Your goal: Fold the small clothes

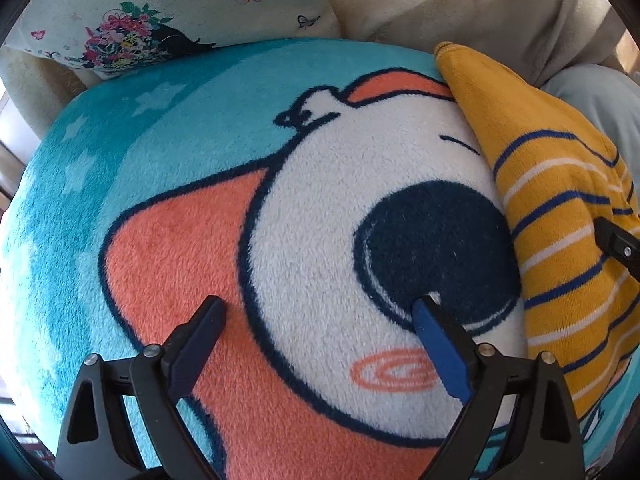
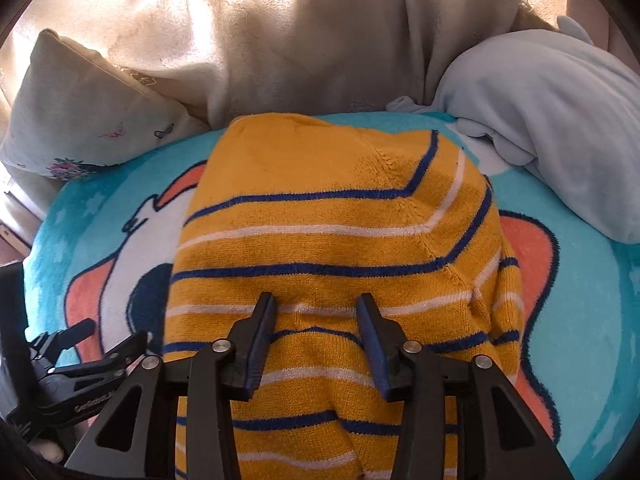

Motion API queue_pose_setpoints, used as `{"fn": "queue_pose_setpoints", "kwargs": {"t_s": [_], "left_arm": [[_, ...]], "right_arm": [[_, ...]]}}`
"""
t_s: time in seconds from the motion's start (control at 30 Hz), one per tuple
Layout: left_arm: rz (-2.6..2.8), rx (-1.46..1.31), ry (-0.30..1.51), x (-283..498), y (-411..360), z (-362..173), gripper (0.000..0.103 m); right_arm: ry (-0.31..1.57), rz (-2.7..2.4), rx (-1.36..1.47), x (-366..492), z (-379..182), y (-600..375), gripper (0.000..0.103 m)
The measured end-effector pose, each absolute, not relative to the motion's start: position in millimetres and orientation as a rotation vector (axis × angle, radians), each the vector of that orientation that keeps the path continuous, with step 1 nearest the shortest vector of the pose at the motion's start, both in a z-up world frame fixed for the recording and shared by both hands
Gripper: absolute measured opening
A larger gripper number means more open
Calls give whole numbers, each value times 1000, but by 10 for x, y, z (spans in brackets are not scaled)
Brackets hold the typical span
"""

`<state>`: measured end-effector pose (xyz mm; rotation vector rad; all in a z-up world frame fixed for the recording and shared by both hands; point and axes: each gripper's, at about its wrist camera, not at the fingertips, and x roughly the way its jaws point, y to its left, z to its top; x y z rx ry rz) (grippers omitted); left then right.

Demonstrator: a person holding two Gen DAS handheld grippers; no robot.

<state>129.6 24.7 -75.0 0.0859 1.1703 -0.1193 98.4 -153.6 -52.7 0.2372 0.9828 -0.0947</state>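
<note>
A small mustard-yellow knitted sweater [image 2: 320,216] with blue and white stripes lies folded into a compact bundle on a turquoise cartoon-print fleece blanket [image 2: 592,320]. My right gripper [image 2: 315,300] hovers over the near half of the sweater, jaws partly apart, the pads not pressing the knit. In the left wrist view the sweater [image 1: 560,208] lies at the right edge, with a right finger [image 1: 618,240] showing over it. My left gripper [image 1: 320,304] stands wide open above the blanket's white and orange print [image 1: 312,200], to the left of the sweater, with nothing between its fingers.
A floral cushion [image 1: 168,20] leans at the back left against the beige sofa cover [image 2: 280,40]. A pale blue plush bundle [image 2: 552,120] lies at the back right on the blanket. In the right wrist view the left gripper [image 2: 100,340] shows at the lower left.
</note>
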Motion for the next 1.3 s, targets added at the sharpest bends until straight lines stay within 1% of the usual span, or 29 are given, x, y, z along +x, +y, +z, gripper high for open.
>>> {"fn": "queue_pose_setpoints", "kwargs": {"t_s": [0.23, 0.3, 0.33, 0.4, 0.47, 0.5, 0.63, 0.83, 0.93, 1.07, 1.3], "left_arm": [[-166, 114, 1191, 1253, 205, -739, 95], [-167, 113, 1182, 1270, 206, -730, 94], [-171, 107, 1178, 1263, 212, -718, 93], [-177, 86, 1172, 1247, 232, -680, 84], [-171, 63, 1173, 1230, 276, -633, 78], [-163, 54, 1177, 1217, 290, -613, 78], [-95, 18, 1182, 1122, 317, -477, 77], [-34, 14, 1101, 830, 203, -183, 77], [-26, 22, 1077, 683, 30, -83, 77], [-23, 35, 1057, 513, -176, -9, 77], [-34, 46, 1067, 293, -438, -23, 77]], "right_arm": [[988, -161, 214, 996, -533, -1484, 53], [996, -178, 202, 993, -514, -1463, 53], [998, -182, 202, 981, -498, -1462, 54], [991, -189, 225, 905, -424, -1475, 54], [981, -191, 230, 801, -360, -1470, 54], [970, -187, 219, 731, -325, -1462, 54], [959, -158, 173, 519, -310, -1446, 54], [1030, -95, 137, 376, -559, -1560, 54], [1035, -65, 101, 308, -527, -1608, 54], [1017, -41, 120, 208, -448, -1728, 54], [960, -71, 167, 68, -231, -1985, 54]]}}
